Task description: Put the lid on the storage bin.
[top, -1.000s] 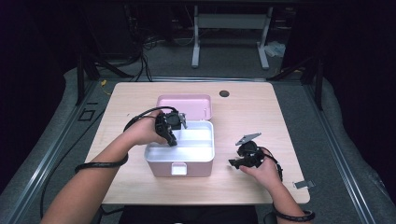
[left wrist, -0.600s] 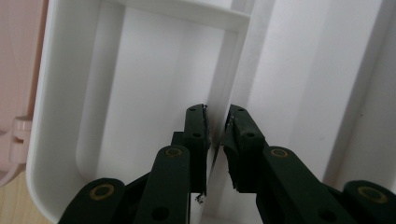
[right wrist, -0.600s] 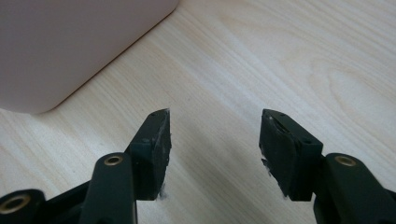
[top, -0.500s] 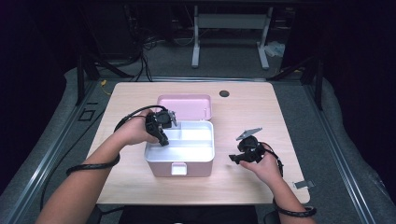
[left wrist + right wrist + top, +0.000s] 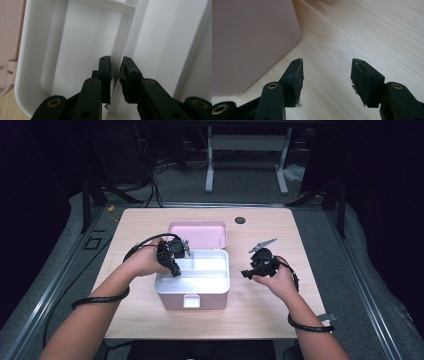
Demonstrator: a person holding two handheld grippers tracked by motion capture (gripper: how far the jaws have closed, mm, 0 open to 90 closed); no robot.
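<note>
The right gripper [image 5: 248, 271] has lifted off the table and drifted a touch away from the box since a second ago, while the left hand has barely shifted. The white tray [image 5: 35, 62] sits inside the pink box [image 5: 195, 297], its lid [image 5: 197, 234] lying open behind. The left gripper [image 5: 116, 65] dips into it from the near-left, jaws astride the tray's thin divider wall [image 5: 125, 37], which runs straight up between them; they have just been easing apart and sit close against it, barely clamping. The right gripper hangs released, jaws wide over bare table [image 5: 362, 32], the box corner just to its left. No lettering is readable anywhere.
</note>
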